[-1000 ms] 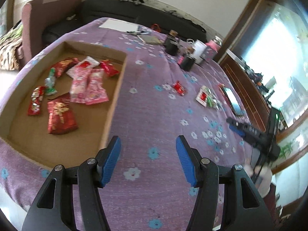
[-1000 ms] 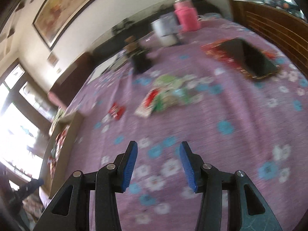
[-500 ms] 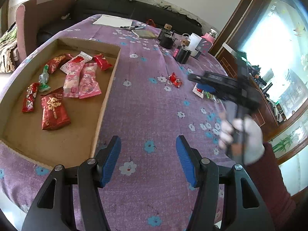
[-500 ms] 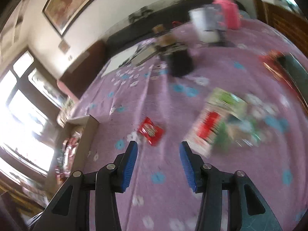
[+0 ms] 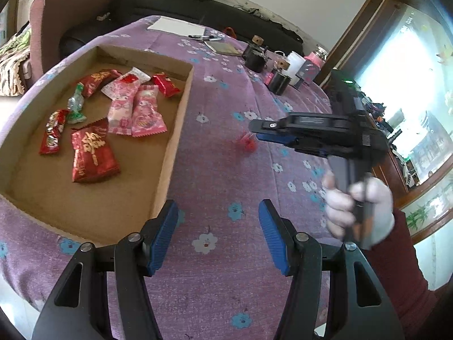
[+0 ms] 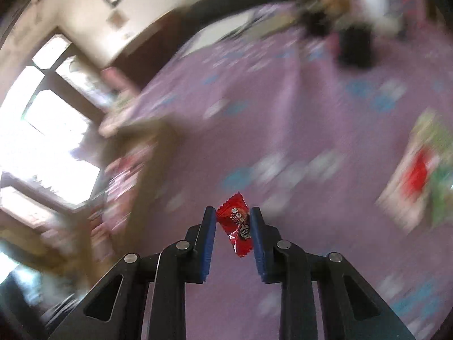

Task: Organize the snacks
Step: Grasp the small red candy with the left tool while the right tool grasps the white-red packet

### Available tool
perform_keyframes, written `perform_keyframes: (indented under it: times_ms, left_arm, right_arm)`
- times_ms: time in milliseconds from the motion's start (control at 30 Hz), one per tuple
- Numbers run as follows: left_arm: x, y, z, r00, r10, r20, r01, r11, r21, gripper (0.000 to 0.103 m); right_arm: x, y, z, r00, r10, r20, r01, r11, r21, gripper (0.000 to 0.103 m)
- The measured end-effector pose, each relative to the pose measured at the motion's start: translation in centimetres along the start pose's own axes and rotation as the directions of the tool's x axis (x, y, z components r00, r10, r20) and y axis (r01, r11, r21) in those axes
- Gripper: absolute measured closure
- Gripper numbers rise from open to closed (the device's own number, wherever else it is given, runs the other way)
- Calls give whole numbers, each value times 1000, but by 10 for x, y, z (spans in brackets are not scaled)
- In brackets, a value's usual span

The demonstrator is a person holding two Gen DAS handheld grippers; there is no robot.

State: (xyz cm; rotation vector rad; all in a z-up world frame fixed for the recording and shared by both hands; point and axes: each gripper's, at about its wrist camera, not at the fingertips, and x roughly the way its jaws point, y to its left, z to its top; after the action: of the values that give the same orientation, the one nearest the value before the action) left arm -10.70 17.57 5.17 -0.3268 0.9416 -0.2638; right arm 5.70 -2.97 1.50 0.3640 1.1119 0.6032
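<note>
My right gripper (image 6: 232, 221) is shut on a small red candy wrapper (image 6: 237, 229), held above the purple flowered tablecloth. In the left wrist view the right gripper (image 5: 256, 131) hovers over the table to the right of the cardboard tray (image 5: 172, 144), with the red candy (image 5: 247, 144) blurred at its tip. The tray holds several red and pink snack packets (image 5: 92, 153). My left gripper (image 5: 217, 228) is open and empty, low over the cloth by the tray's near right corner.
A blurred red, white and green snack pack (image 6: 419, 175) lies on the cloth at right. Black cups (image 5: 279, 83), a white mug (image 5: 294, 62) and a pink bottle (image 5: 314, 62) stand at the table's far side. Paper and pens (image 5: 181, 27) lie farther back.
My right gripper has closed on the red candy, lifted it off the cloth and is swinging left toward the tray. The left gripper has barely moved.
</note>
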Motion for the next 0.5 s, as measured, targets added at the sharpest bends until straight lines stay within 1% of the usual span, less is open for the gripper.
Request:
perform_keyframes:
  times_ms: [33,67,100,133,167,200,267,333,367,400,433,467,500]
  left_arm:
    - [1,-1,-1,1000,-3,-2,3,1000,2,45]
    - [1,-1,-1,1000,-6,-4,6,1000,3,45]
    - [2,-1,-2,1000,-14,-7,14,1000,2,45]
    - [2,-2,-2,1000,-22,-9,22,1000,1,45]
    - [3,-2,-3,1000,-25,-11,25,1000,2,45]
    - [3,-3,-3,1000,-28,-12,28,1000,6,45]
    - [3,-5,-3,999,-36,-14,36,999,13,45]
    - [2,-7,-4,999,-39,-13,39,999,20,45]
    - [1,-7,-4,999,-40,-13,40,999,25,45]
    - [0,-9,-5,999,-41,-13,41,999,31,45]
    - [-1,-9,-5,999,-41,-10,42,998,38,45]
    - [-2,-10,-6,999,-41,-7,41,998,45,45]
    - [-4,-11,-6,999,-41,-3,41,998,54,45]
  right_arm:
    - [-13,-5,-2,999,5,36,-6,1000,25,76]
    - [-27,-11,-1,996,-19,83,15,999,52,74]
    - [-42,-20,1,988,-70,140,59,995,79,71]
    - [-56,-29,3,974,-133,185,115,988,104,64]
    - [-67,-39,5,957,-202,209,176,975,133,63]
    - [-74,-48,8,947,-238,217,208,966,152,63]
    - [-79,-58,10,933,-283,222,247,953,177,63]
    - [-78,-67,14,919,-333,213,296,937,186,62]
    - [-74,-70,17,905,-377,199,343,921,186,62]
    - [-71,-72,19,884,-428,190,395,899,189,62]
    - [-66,-72,21,858,-479,185,447,874,193,61]
    - [-62,-74,22,842,-509,179,476,857,198,61]
    - [-59,-75,23,841,-514,170,481,853,200,61]
